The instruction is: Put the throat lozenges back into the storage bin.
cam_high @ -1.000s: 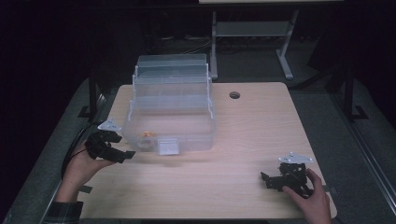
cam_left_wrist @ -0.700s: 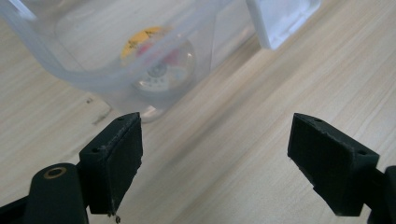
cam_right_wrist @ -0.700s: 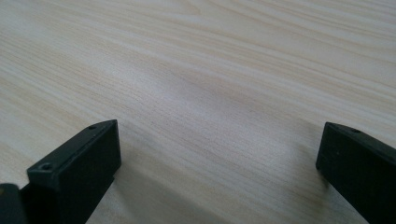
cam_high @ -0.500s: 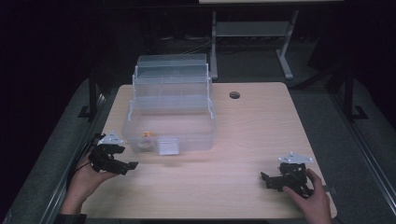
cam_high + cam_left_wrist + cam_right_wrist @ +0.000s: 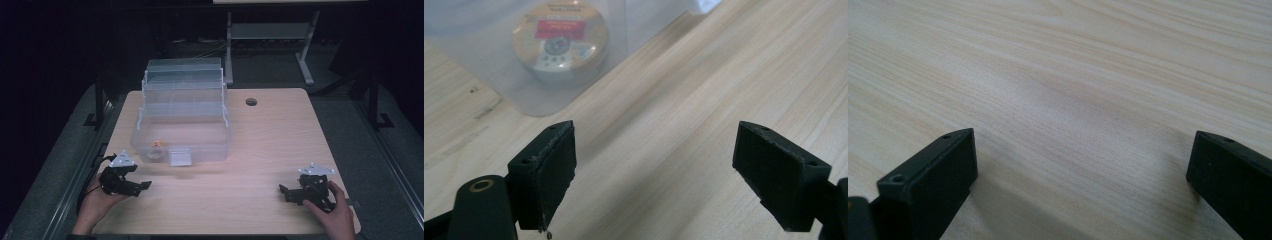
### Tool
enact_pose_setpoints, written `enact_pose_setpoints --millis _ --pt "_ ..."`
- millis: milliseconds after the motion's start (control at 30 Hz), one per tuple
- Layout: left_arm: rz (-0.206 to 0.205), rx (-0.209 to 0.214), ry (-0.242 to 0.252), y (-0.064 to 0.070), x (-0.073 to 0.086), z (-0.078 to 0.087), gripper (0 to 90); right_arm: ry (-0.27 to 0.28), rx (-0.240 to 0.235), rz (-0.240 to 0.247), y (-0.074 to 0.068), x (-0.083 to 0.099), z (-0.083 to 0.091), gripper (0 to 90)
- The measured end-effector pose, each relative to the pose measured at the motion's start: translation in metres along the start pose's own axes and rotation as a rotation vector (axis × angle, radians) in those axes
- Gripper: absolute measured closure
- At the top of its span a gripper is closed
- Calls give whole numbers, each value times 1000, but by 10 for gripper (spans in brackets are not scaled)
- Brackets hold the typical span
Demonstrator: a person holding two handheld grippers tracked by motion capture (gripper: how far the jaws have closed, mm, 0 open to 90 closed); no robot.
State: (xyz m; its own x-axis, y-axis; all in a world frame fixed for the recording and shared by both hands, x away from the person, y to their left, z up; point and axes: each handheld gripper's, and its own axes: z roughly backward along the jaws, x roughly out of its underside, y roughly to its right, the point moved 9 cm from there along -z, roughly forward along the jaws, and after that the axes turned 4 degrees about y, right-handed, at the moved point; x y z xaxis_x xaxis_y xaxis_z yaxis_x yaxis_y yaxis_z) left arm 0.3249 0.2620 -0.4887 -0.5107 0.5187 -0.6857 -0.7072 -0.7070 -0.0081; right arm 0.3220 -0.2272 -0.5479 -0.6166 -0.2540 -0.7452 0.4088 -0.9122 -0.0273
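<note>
The label on the round tin (image 5: 559, 42) inside my clear box (image 5: 182, 120) is too blurred to read, and in the high view the tin is only a small orange speck. The top edge of my left gripper view cuts the box off. Dark swallows whatever lies beyond the table (image 5: 260, 145), apart from a pale frame

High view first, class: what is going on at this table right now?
A person sits at a wooden table, holding tongs in each hand. The left tongs and right tongs both rest low near the front edge, open and empty. Behind the left tongs stands a clear plastic box with a small round tin inside. Nothing is being gripped.
</note>
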Motion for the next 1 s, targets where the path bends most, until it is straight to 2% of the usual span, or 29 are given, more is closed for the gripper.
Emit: enact_pose_setpoints --millis 267,433,600,667,833,1000 --pt "-7 18 16 7 11 -11 169 0 0 0 0 0 0 0" --pt "7 28 25 10 16 -18 169 0 0 0 0 0 0 0" --pt "-7 7 37 9 22 -23 169 0 0 0 0 0 0 0" --pt "-6 22 40 11 24 -26 169 0 0 0 0 0 0 0" --pt "-8 19 34 11 31 -34 138 0 0 1 0 0 0 0" --pt "-20 24 69 13 31 -36 122 0 0 0 0 0 0 0"
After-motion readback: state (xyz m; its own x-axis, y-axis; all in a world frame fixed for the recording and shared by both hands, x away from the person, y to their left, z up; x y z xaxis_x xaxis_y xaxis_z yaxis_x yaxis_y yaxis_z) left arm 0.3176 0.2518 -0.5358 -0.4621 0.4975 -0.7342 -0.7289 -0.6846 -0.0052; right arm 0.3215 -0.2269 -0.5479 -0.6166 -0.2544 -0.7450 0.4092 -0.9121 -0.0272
